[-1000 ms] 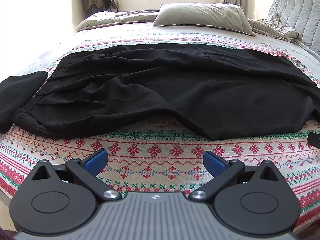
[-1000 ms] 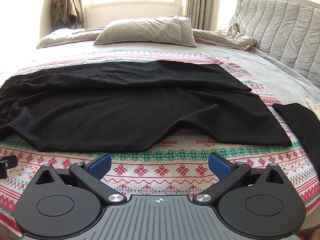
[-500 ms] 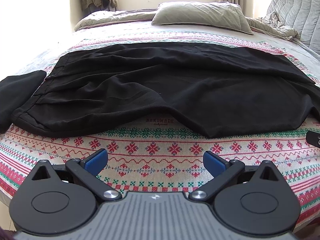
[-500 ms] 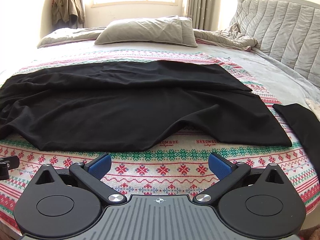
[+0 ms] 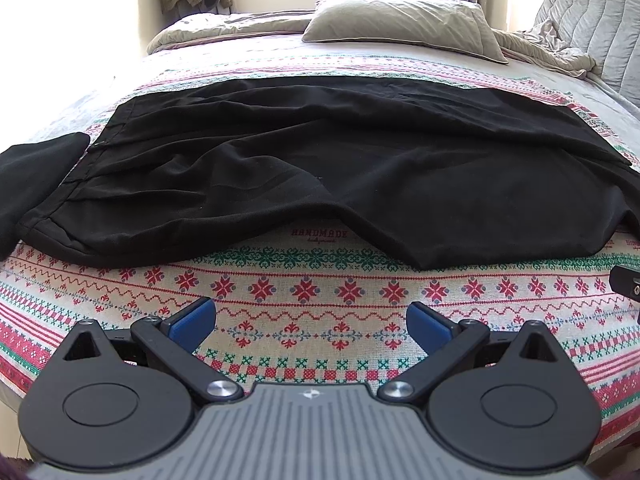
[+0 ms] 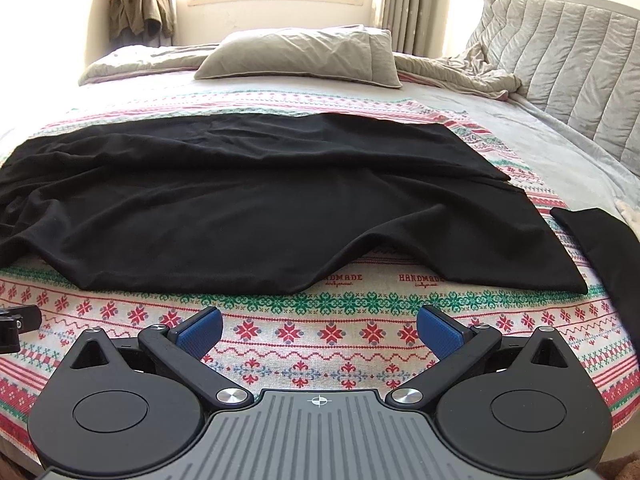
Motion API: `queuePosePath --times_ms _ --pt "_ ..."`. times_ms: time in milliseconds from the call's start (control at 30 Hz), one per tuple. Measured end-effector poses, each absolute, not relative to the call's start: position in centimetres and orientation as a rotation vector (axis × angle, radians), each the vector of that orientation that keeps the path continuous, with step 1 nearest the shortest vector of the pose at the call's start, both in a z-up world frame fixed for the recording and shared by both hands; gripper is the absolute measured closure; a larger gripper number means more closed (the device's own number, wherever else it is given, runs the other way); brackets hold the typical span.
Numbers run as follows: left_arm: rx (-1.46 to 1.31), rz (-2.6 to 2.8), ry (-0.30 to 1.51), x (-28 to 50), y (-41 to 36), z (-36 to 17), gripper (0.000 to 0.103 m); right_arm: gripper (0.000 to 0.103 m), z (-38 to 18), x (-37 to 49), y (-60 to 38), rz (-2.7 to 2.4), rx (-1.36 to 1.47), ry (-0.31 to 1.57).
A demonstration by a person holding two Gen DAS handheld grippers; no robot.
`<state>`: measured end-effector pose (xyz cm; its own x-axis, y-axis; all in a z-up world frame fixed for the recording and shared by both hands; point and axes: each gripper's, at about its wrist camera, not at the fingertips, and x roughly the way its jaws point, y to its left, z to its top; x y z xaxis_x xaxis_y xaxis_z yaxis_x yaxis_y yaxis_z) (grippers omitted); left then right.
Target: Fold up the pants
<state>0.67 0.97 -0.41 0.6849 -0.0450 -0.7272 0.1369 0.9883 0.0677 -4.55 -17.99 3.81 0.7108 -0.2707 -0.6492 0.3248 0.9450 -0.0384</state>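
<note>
Left gripper [image 5: 311, 322]: blue pads spread wide apart, nothing between them. It hangs over the patterned blanket [image 5: 320, 304] at the near edge of the bed, short of the cloth. Right gripper [image 6: 320, 328]: pads likewise wide apart and empty, over the same blanket strip.

Black pants [image 5: 340, 168] lie spread across the bed, crosswise to both cameras. In the left wrist view they fill the band from 9 o'clock to 3 o'clock. The waistband [image 5: 84, 168] sits at 9 o'clock with gathered pleats. The near hem line dips and rises, leaving a bare notch of blanket at centre where a "HANDMADE" print shows. Fabric is wrinkled on the waist side, smoother toward 3 o'clock.

In the right wrist view the pants [image 6: 260, 200] run from 9 o'clock to about 3 o'clock. The leg ends [image 6: 552, 256] lie toward 3 o'clock and stop just beside a second black cloth [image 6: 600, 240], with a narrow strip of blanket between them. Another black cloth [image 5: 28, 176] lies at 9 o'clock in the left view, near the waistband; whether they touch is unclear.

At 12 o'clock, well apart from the pants: a grey pillow [image 6: 296, 56], a rumpled grey quilt [image 6: 460, 72], and a window behind. A padded grey headboard [image 6: 560, 60] stands at 2 o'clock. A jacket [image 6: 140, 4] hangs at 11 o'clock.
</note>
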Motion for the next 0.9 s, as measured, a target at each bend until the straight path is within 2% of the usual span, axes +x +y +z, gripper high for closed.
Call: queuePosePath --times_ms 900 --pt "0.12 -0.103 0.816 0.62 0.97 -0.63 0.0 0.0 3.87 -4.58 -18.15 -0.344 0.084 0.714"
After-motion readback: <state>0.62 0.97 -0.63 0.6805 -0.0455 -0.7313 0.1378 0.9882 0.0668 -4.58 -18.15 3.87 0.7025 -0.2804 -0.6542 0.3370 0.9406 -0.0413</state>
